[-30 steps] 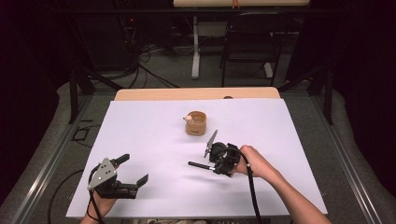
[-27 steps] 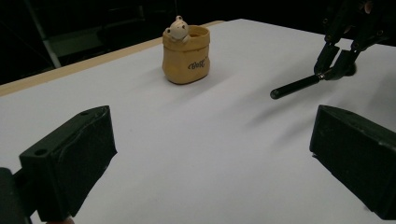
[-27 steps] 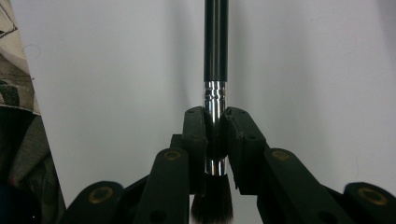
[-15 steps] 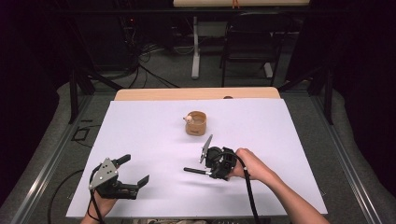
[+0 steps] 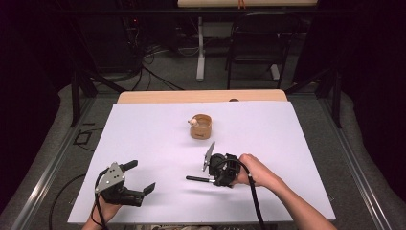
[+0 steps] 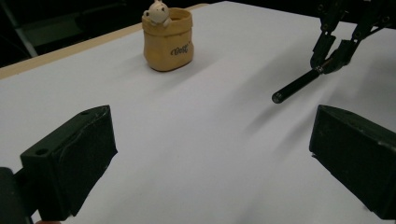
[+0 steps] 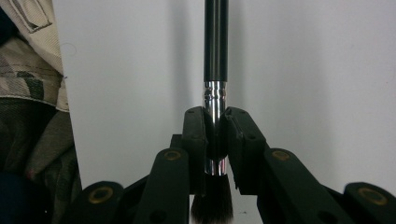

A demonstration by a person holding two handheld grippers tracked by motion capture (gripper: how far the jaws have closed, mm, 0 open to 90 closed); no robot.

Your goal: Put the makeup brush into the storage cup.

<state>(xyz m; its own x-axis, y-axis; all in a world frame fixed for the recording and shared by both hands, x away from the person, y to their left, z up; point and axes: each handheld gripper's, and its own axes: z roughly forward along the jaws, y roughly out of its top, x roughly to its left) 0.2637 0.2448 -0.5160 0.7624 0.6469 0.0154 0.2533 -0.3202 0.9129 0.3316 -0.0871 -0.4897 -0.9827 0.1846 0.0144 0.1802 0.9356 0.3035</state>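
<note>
The right gripper [image 5: 207, 168] holds a brush [image 7: 215, 84] tight between its two black jaws. In the right gripper view the jaws squeeze the shiny silver band of the brush, the dark soft hairs sit down near the gripper, and the long black handle points away over the white table [image 5: 287, 143]. In the high view the brush handle sticks out to the left of the gripper, and it looks lifted a little off the table, though the view is too small to be sure. So picking up the brush is done. The little tan pot [image 5: 201, 127] with a small toy animal [image 6: 157, 11] on its rim stands farther back, near the middle of the table, well apart from the brush. The brush is not in the pot, so my guess is that this part is left to do: carry the brush to the far side, turn it the right way, and drop it in. The left gripper [image 5: 138, 178] rests at the near left side of the table. Its jaws stand wide apart with nothing between them. It is far from the pot and far from the brush, and has no job yet.
</note>
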